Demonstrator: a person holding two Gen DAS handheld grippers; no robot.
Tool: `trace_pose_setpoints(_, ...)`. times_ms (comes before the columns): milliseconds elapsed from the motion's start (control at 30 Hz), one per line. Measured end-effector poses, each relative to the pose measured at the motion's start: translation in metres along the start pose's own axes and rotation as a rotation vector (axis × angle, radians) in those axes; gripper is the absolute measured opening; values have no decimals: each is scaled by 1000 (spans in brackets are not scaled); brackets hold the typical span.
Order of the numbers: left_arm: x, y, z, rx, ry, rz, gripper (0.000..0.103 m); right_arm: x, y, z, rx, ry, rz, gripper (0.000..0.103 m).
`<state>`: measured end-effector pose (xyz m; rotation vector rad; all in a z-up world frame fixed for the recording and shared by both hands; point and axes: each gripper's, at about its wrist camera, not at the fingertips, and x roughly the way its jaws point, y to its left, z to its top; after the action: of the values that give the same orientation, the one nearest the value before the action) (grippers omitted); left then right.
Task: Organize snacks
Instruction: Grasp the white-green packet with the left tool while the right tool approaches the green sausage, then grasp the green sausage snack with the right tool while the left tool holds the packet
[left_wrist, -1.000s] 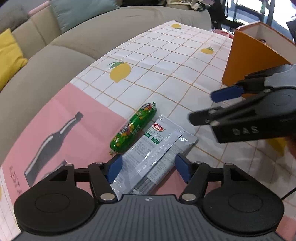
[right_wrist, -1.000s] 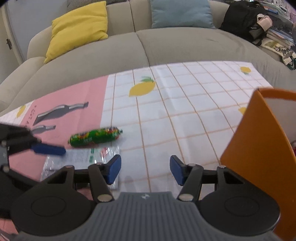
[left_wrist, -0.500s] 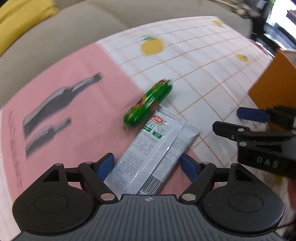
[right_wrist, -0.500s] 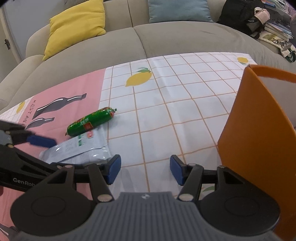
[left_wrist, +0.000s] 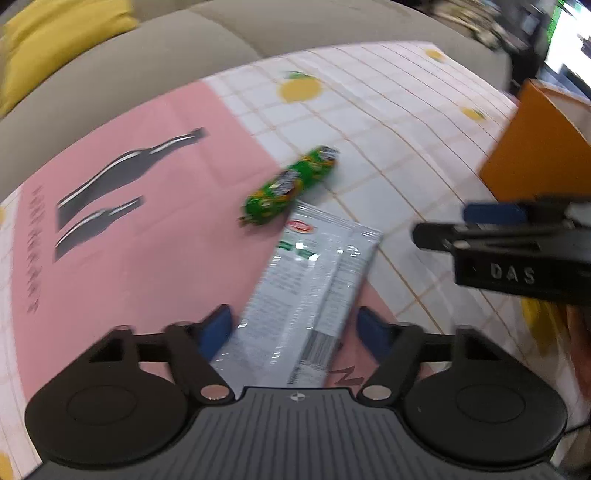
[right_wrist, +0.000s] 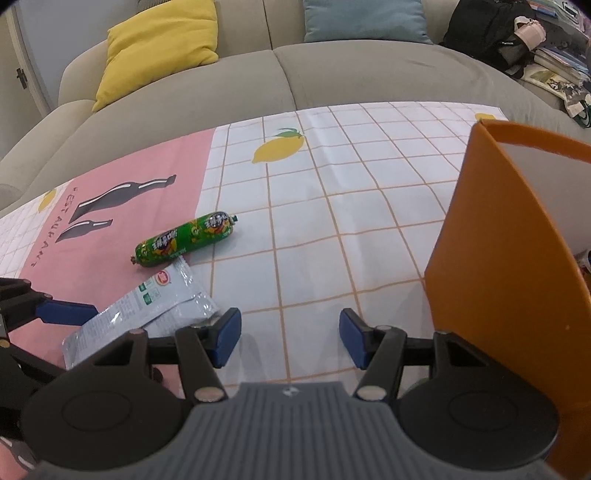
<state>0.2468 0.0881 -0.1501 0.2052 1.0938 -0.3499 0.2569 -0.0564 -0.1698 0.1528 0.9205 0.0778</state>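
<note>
A silver snack packet (left_wrist: 306, 288) lies flat on the tablecloth, its near end between the blue pads of my left gripper (left_wrist: 295, 330). The jaws are closing around it, and a gap still shows at the right pad. Just beyond the packet lies a green sausage snack (left_wrist: 291, 184). In the right wrist view the packet (right_wrist: 147, 310) and the sausage (right_wrist: 184, 238) are at the left. My right gripper (right_wrist: 290, 338) hangs open over bare checked cloth with nothing between its fingers. It sits close beside an orange box (right_wrist: 509, 258).
The cloth (right_wrist: 332, 206) is pink on the left and white checked with lemons on the right. A grey sofa (right_wrist: 369, 74) runs behind it with a yellow cushion (right_wrist: 159, 48), a blue cushion (right_wrist: 365, 18) and a black bag (right_wrist: 491, 33).
My left gripper has rolled and shifted, so the packet now points straight away between its pads. Its jaws widened, then narrowed. The right gripper has hardly moved.
</note>
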Motion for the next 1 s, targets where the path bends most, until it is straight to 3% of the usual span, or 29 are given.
trace_pose_setpoints(200,-16,17,-22,-255,42,95,66,-4,5,1,7,17,25,58)
trace_pose_setpoints(333,-24,45,-37,-466,18,182,65,-4,13,8,35,5,54,59)
trace_pose_setpoints(433,-23,63,-35,-550,-5,204,65,-2,23,17,64,-8,69,60)
trace_pose_setpoints(500,-21,69,-28,-574,-15,201,65,0,30,24,92,-20,80,66)
trace_pose_setpoints(633,-13,77,-16,-579,-30,211,65,7,46,37,158,-40,81,66)
trace_pose_setpoints(1000,-5,78,-7,-545,-54,209,65,46,64,51,228,17,29,65)
